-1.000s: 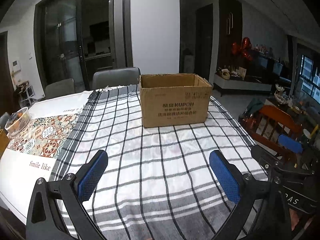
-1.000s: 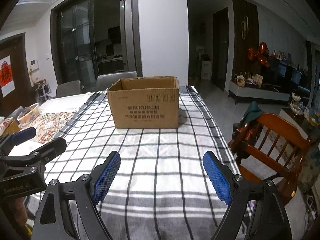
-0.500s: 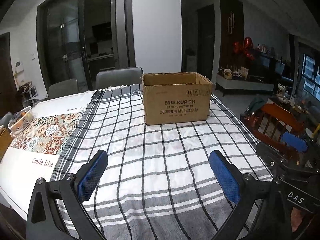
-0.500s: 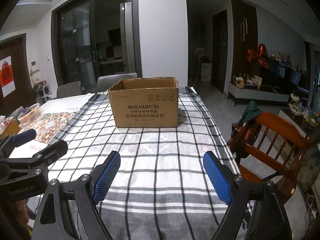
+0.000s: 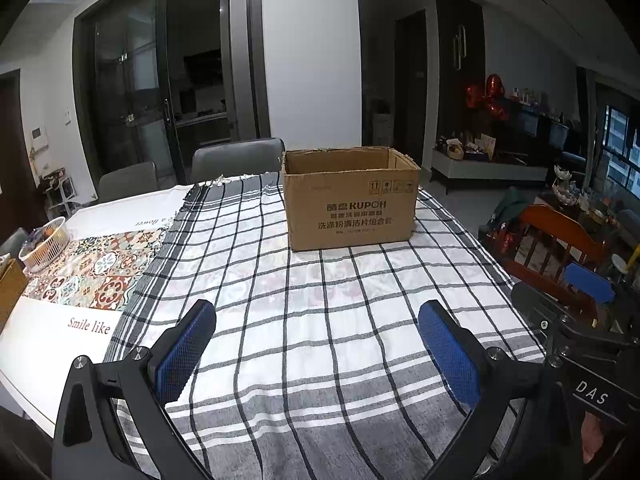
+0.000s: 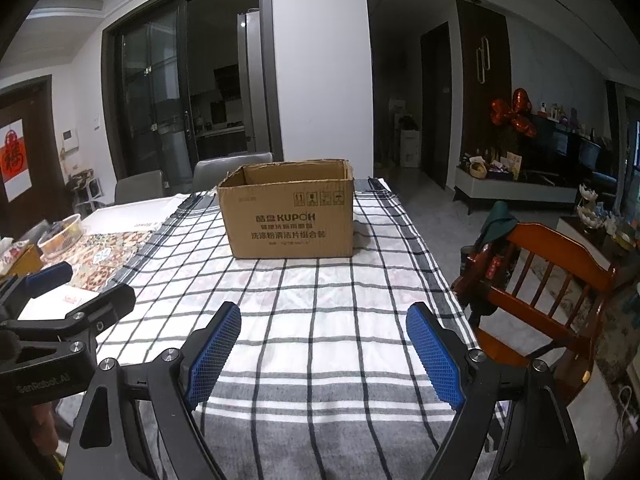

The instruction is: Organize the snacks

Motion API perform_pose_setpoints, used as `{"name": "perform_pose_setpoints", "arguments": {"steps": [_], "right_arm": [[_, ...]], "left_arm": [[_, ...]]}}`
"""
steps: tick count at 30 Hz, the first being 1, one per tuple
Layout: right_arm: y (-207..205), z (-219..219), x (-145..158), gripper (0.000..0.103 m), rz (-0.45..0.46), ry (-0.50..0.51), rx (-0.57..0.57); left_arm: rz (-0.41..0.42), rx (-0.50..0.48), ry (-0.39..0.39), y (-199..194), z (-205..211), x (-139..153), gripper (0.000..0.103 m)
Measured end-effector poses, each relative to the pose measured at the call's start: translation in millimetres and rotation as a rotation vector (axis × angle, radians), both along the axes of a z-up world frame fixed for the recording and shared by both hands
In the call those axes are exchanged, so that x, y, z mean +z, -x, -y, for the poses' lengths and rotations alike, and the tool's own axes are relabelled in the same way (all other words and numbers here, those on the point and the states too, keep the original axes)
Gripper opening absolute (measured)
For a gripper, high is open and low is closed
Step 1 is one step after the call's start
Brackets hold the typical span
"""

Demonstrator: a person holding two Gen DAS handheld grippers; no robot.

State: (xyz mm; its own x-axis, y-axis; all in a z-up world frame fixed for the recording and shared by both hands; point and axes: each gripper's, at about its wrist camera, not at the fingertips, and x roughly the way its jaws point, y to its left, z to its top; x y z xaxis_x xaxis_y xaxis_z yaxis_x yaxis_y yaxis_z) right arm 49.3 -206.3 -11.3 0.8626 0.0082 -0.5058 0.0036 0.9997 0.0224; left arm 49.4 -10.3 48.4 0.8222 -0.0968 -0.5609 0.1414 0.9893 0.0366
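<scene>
Currently the left gripper (image 5: 316,340) is hanging over the near end of the table, blue pads (image 5: 184,350) spread wide, nothing between them. Right gripper (image 6: 322,346) is doing the same just beside it, jaws gaping and empty; each one is showing at the edge of the other's view.

Edges and room: both grippers are sitting above the checked cloth (image 5: 320,300), which is covering the tabletop from its near edge to its far edge and draping over the right edge. Stretch of cloth between the pads and the box is lying bare. Left part of the tabletop is showing a white printed cover (image 5: 60,340) with a patterned tile panel. Wooden chair (image 6: 560,280) is standing close off the right edge, a dark green cloth hanging on it. Two grey chairs (image 5: 236,158) are standing behind the far edge.

Against the earlier frames: in the left wrist view the box is sitting a little further right and lower than a second ago, and the basket is lying lower at the left edge; the right wrist view is reading nearly the same. Jaw spread is reading the same on both.

Containers: cardboard box (image 6: 290,216) is standing upright toward the far edge, roughly centred on the cloth, top open, printed side facing the grippers. Its inside is hidden from both views. White wire basket (image 5: 44,244) is resting near the left edge; something is lying in it, too small to identify. No snacks are identifiable in either view.
</scene>
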Motion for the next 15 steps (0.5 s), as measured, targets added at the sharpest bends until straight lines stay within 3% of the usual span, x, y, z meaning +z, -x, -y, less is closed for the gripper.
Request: {"name": "perform_pose_setpoints", "arguments": {"steps": [15], "right_arm": [[1.8, 1.1, -2.8, 0.085, -0.002, -0.002, -0.006]], "left_arm": [[-0.005, 0.005, -0.006, 1.4, 1.5, 1.0, 0.103]]}}
